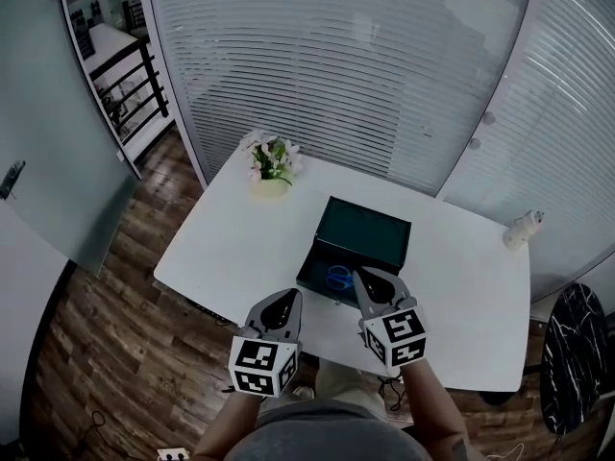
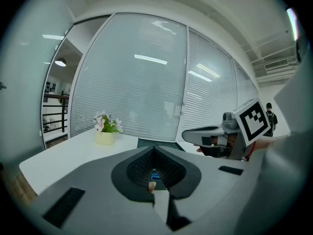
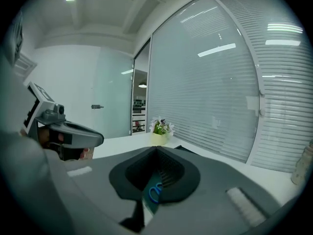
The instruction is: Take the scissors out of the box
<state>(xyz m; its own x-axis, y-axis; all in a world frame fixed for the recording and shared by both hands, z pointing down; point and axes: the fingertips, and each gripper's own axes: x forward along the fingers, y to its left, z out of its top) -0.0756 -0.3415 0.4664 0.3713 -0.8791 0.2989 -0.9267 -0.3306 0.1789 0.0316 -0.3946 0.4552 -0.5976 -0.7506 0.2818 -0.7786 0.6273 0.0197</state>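
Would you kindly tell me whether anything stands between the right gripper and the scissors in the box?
Nothing visible does. The box lies open with its lid tipped back, and the scissors sit uncovered inside. The right gripper, jaws together, is at the box's near edge, just right of the scissors in the head view.

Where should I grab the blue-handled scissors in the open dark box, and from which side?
Probably the handle loops of the blue-handled scissors, coming down from above on the near side: they lie flat in the open dark box, whose lid stands up at the far edge. The shut right gripper is nearest.
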